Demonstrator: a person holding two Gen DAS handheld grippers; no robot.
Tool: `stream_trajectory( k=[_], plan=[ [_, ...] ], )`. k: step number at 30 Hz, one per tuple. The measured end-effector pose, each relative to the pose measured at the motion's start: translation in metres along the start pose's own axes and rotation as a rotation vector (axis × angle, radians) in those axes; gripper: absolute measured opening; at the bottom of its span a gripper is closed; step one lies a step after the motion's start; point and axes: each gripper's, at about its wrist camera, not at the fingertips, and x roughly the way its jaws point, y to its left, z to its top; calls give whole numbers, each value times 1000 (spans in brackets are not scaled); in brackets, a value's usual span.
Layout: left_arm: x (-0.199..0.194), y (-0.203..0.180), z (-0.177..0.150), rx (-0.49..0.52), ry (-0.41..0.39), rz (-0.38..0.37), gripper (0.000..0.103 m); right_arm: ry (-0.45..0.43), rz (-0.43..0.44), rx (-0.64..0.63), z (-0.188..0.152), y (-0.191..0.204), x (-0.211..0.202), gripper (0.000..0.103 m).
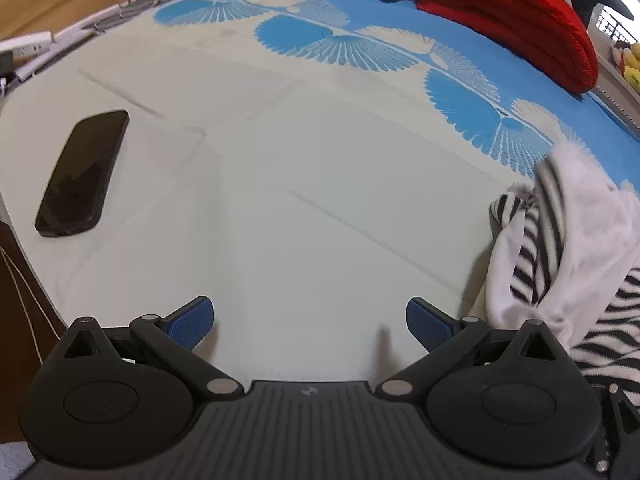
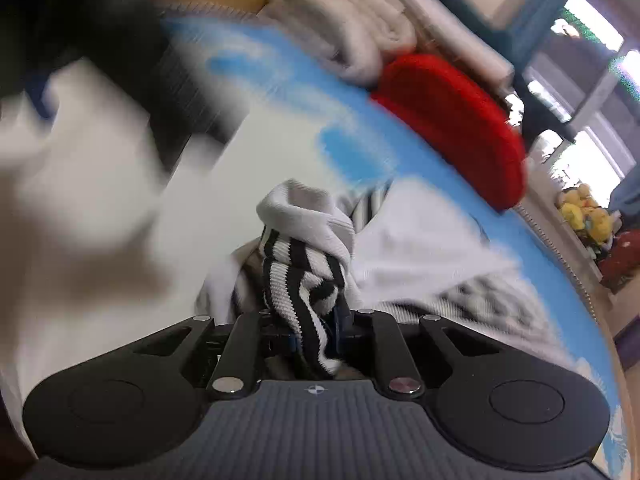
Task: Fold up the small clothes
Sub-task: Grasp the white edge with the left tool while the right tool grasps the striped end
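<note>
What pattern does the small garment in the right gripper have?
Black-and-white striped knit garment, clearest in right wrist view.

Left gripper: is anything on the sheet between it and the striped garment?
Nothing visible. The left gripper is open over bare sheet; the striped garment, held by the right gripper, hangs to its right. The phone lies on the opposite side.

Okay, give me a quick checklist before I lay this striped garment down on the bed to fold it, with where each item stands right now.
1. Right gripper clamped on the striped garment: ok.
2. Left gripper open and free: ok.
3. Bare stretch of bed sheet ahead of the left gripper: ok.
4. Black phone lies on the sheet at the left, apart from the garment: ok, keep clear.
5. Garment spread flat: not ok, it hangs bunched.
6. Red folded blanket well back from the work area: ok.
</note>
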Motion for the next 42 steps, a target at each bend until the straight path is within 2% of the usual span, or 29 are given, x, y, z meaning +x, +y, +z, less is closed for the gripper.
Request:
stream_trajectory(
  k=[2, 3, 5, 7, 8, 9, 10, 13, 16, 19, 20, 21, 22, 23, 28, 30, 31, 32, 33, 34, 35, 36, 38, 40, 42],
  plan=[
    [-1, 3, 0, -1, -3, -12, 103, -41, -33, 19, -3, 2, -3, 23],
    [-2, 3, 0, -4, -4, -21, 103, -42, -13, 64, -1, -5, -7, 26],
    [-3, 4, 1, -16, 0, -54, 103, -41, 82, 161, 2, -21, -18, 41],
    [-6, 3, 1, -30, 2, -107, 103, -28, 217, 245, 0, -40, -28, 51],
    [-9, 2, 0, -33, -3, -144, 103, -34, 298, 299, -1, -51, -40, 51],
    [-13, 0, -1, -31, -12, -183, 103, -55, 330, 336, -2, -66, -52, 51],
    [-18, -2, -2, -22, -25, -221, 103, -83, 321, 357, 2, -78, -62, 51],
    [-28, -13, -7, 28, -38, -314, 103, -149, 169, 383, -13, -100, -104, 53],
    [-31, -33, -11, 77, -13, -380, 103, -124, 78, 378, -31, -116, -112, 53],
    [-29, -59, -14, 130, 25, -391, 103, -78, 27, 385, -50, -120, -107, 53],
    [-26, -69, -13, 156, 38, -380, 102, -54, 6, 400, -56, -123, -94, 53],
    [-26, -77, -14, 177, 39, -374, 97, -33, -11, 417, -66, -121, -97, 53],
    [-29, -86, -16, 206, 24, -380, 63, -12, -25, 438, -70, -122, -93, 53],
    [-28, -91, -15, 238, 24, -395, 21, 5, -35, 453, -78, -120, -94, 53],
    [-39, -96, -19, 245, -39, -416, 19, 54, -50, 609, -88, -133, -78, 53],
    [-44, -87, -15, 206, -63, -448, 18, 46, -61, 665, -82, -136, -67, 62],
    [-46, -83, -13, 192, -79, -453, 18, 44, -72, 676, -77, -135, -61, 73],
    [-48, -77, -9, 172, -96, -456, 17, 47, -96, 675, -72, -132, -54, 77],
    [-49, -69, -6, 155, -106, -451, 17, 52, -118, 662, -70, -129, -50, 76],
    [-46, -62, -4, 141, -109, -426, 16, 42, -148, 636, -67, -127, -47, 58],
    [-41, -56, -3, 132, -94, -397, 13, 22, -178, 623, -67, -127, -46, 11],
    [-32, -51, -2, 132, -55, -368, 13, 40, -193, 614, -67, -131, -48, 12],
    [-16, -50, -6, 153, 10, -336, 12, 43, -152, 575, -75, -137, -59, 11],
    [-7, -58, -16, 222, 18, -297, 13, 76, -143, 402, -93, -123, -55, 11],
    [-4, -62, -23, 261, 23, -277, 13, 142, -141, 308, -114, -111, -37, 10]
  ],
)
